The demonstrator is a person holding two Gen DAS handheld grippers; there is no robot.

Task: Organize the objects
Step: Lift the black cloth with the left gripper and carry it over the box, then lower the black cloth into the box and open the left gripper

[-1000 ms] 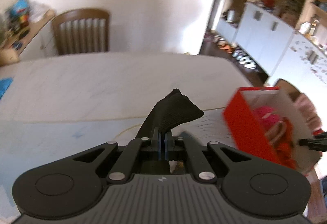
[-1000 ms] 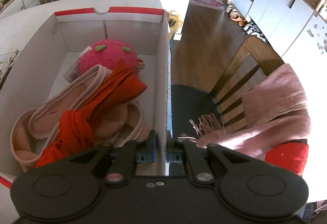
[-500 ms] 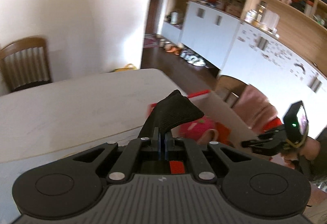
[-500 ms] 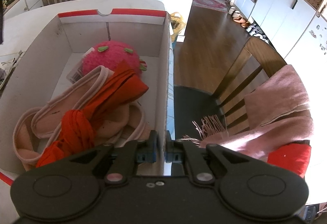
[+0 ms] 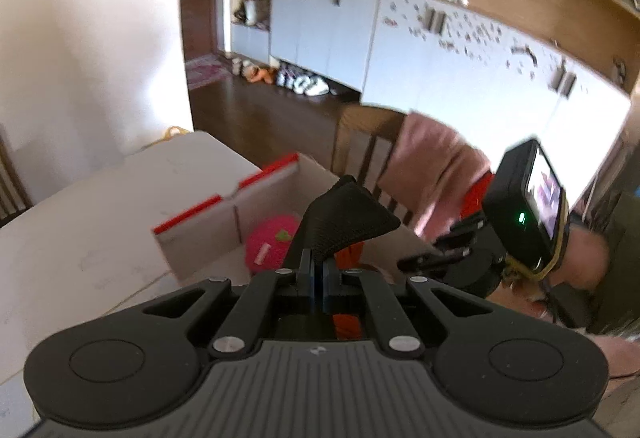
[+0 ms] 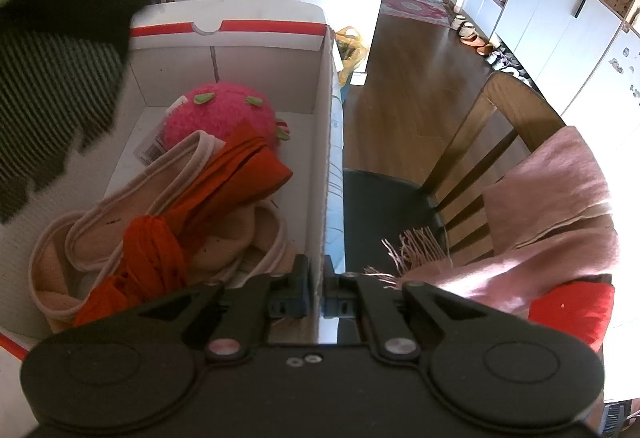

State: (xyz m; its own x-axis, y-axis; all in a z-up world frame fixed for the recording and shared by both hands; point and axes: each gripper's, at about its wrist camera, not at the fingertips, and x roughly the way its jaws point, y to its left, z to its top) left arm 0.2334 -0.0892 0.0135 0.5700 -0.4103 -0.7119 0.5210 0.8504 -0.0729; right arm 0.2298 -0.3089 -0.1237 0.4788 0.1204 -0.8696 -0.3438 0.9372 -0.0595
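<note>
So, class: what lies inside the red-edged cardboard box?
Inside the box: a pink strawberry plush, beige slippers and an orange-red cloth draped over them. Anything beneath the pile is covered.

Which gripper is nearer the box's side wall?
Right. The right gripper is clamped on the box wall; the left gripper holds a black cloth over the box.

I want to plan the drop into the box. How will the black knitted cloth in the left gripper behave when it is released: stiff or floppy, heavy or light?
The black cloth probably is floppy: it folds above the left gripper and hangs loosely in the right wrist view. It seems light, since a thin pinch holds it. It will likely drop limp into the box, not roll.
</note>
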